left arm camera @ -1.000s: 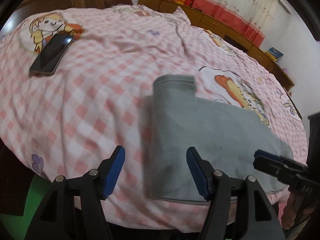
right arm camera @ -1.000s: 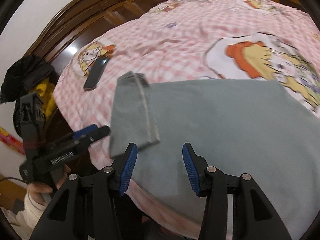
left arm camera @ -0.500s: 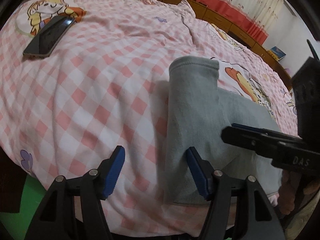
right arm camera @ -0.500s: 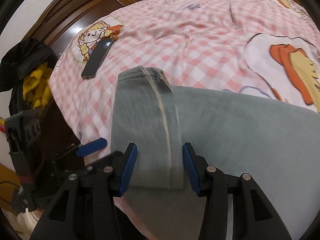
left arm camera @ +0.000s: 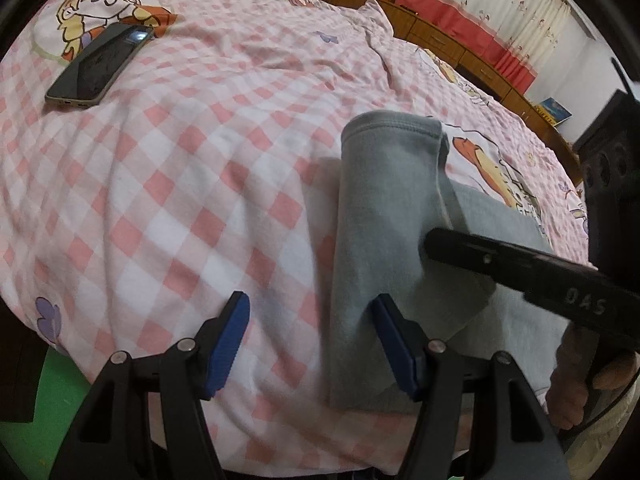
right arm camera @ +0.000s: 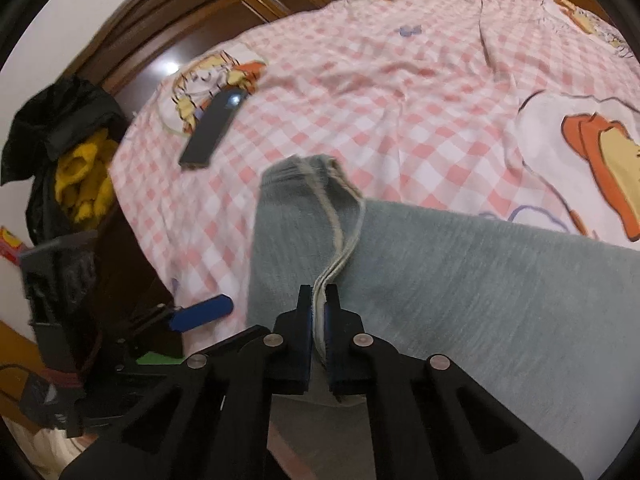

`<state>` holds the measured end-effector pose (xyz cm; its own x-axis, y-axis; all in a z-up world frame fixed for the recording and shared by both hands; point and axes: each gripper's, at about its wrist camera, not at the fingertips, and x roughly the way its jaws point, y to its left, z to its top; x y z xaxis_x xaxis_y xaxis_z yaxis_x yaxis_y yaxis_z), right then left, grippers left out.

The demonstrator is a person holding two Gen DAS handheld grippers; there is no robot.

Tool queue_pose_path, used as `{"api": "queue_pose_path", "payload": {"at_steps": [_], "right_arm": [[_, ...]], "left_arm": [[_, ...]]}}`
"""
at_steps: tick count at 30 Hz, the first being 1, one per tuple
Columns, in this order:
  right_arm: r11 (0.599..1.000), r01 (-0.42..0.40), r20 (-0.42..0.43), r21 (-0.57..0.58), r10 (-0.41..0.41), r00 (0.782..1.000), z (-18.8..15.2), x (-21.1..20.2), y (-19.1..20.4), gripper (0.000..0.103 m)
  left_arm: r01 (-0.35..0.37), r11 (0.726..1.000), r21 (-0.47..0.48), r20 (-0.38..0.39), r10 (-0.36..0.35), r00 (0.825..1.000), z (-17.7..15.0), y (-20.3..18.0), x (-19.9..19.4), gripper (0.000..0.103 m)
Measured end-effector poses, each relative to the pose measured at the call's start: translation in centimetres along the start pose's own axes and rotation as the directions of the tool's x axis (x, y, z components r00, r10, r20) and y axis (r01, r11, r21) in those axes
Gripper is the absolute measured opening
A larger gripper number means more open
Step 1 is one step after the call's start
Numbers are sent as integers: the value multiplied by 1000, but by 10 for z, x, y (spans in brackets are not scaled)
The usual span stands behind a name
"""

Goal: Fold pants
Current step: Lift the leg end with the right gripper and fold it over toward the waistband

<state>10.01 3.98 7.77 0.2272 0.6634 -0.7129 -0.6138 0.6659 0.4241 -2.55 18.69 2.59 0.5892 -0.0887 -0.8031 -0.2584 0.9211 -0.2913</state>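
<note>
Grey pants (right arm camera: pixel 460 300) lie across the near edge of a bed (left arm camera: pixel 160 200) spread with a pink checked sheet, one leg end folded back over the rest; their far right part runs out of both views, and motion blur softens the cloth in the right wrist view. The right gripper (right arm camera: pixel 318 312) has just clenched, its blue-padded fingers (right arm camera: pixel 306 320) pinching the pale seam edge of the folded part (the fabric bunches up between the pads). The left gripper (left arm camera: pixel 310 340) hangs released over the bed's edge, its right finger just over the left edge of the pants, gripping nothing. The hand on the right gripper is only partly visible at the frame's rim. A dark phone (left arm camera: pixel 100 64) lies well apart, near a cartoon print. A black and yellow heap (right arm camera: pixel 68 152) sits beside the bed, hard to identify.
</note>
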Motion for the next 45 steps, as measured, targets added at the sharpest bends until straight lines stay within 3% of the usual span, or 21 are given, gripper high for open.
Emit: {"api": "queue_pose_path", "payload": {"at_steps": [5,12,17,21,24,30,37,42,45], "right_arm": [[1000,6,68,-2,-6,998,4,-33,14,5],[999,51,102,-6,-50,994,6,-57,31,5],[998,56,165,25,-59,985,0,-88,32,5],[995,82,229,47,-91,969,-3,-118,28,5],[992,107,269,61,-119,956,-6,-139,22,5],[981,159,341,107,-186,921,-14,-189,-2,5],[957,241,389,162,-286,876,-34,-246,-33,5],[922,333,406,197,-386,828,-53,-286,-54,5],[889,397,410,230,-458,788,-65,-307,-70,5]], "left_arm": [[1,1000,8,47,-2,999,2,1,-17,71],[91,994,66,99,-97,990,-8,-15,-50,82],[94,987,129,66,-103,993,-28,-39,-50,82],[57,992,117,41,-62,997,-38,-56,-24,82],[39,990,134,-22,-37,999,-45,-69,-6,82],[-7,968,252,1,7,1000,-55,-91,-17,82],[51,945,322,5,-56,998,-59,-114,-34,82],[85,931,355,6,-93,996,-60,-130,-40,82],[93,917,388,8,-104,995,-64,-140,-44,82]]}}
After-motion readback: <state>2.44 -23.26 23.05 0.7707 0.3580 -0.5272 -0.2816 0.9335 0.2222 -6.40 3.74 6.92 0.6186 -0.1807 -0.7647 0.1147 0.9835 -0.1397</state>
